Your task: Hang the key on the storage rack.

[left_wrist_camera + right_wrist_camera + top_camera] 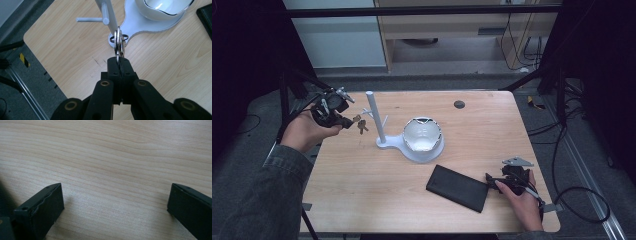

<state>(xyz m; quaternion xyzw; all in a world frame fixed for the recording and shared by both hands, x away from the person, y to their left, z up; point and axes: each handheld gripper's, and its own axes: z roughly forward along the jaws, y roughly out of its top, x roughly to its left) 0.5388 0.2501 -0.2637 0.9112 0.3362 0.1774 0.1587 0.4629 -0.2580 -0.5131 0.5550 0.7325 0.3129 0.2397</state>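
Metal keys (119, 46) on rings, pinched in left tongs (119, 61); right tongs (115, 202) spread wide.

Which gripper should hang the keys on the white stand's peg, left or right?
Left. The left gripper is already shut on the keys, right beside the stand. The right gripper is open, near the black wallet.

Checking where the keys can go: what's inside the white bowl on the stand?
The white bowl shows a bare, glossy white inside; nothing lies in the visible part. Its near inner wall is hidden by the rim. The keys hang from the left hand-held gripper.
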